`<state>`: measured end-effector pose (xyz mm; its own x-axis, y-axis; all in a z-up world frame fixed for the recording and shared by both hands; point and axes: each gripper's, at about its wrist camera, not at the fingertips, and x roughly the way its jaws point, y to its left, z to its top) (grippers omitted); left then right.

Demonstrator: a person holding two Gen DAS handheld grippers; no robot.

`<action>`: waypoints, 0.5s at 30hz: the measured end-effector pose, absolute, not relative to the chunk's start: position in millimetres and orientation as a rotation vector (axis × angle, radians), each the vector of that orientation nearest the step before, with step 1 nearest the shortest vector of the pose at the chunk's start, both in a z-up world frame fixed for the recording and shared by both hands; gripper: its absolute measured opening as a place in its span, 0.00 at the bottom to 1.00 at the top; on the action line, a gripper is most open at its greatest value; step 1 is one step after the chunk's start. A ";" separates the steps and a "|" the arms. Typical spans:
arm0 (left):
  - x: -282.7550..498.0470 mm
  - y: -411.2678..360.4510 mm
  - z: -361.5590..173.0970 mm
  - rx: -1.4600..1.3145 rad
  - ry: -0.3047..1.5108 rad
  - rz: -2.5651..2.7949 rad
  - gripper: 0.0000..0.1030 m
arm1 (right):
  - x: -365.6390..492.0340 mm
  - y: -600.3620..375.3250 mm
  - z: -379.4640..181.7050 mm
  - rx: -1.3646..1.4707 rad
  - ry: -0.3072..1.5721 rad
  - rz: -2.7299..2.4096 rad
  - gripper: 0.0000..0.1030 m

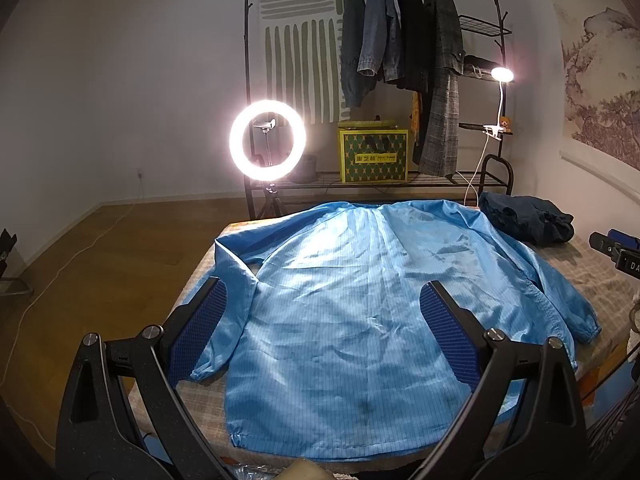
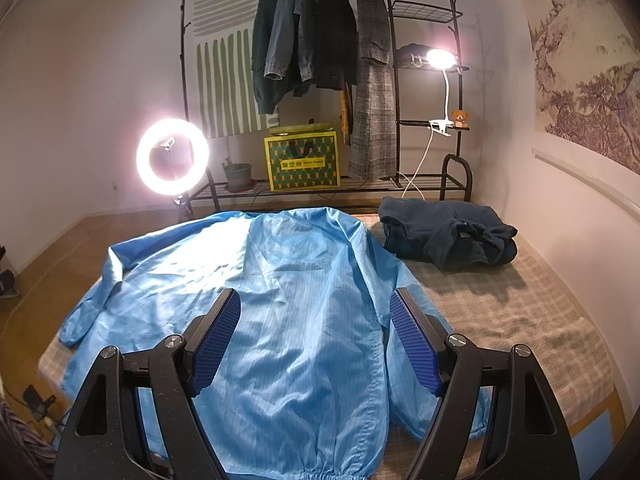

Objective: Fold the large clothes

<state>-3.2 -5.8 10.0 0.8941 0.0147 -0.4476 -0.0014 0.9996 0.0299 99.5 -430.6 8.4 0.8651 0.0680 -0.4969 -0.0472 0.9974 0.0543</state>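
Right now a big blue jacket (image 1: 352, 312) lies flat on the bed (image 2: 520, 320), sleeves spread out. Both grippers hang over it, the left gripper (image 1: 324, 332) and the right gripper (image 2: 316, 336), each wide open and holding nothing. Dark folded clothes (image 2: 448, 232) sit just beside the jacket's far corner.

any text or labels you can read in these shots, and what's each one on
"DA": white letters, cut off by the frame edge, on the black device at the right edge of the left wrist view.
Yellow box on the rack: a yellow label strip bears characters and small print, too blurred to read in both views.
No other text shows.
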 end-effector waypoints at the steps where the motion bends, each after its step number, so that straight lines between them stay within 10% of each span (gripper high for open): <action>1: -3.4 -6.0 9.9 0.030 0.464 0.008 0.96 | 99.1 -431.4 7.3 0.038 0.523 0.060 0.75; 15: -3.6 -6.2 9.7 0.032 0.461 0.009 0.96 | 98.1 -430.8 6.4 0.044 0.525 0.062 0.75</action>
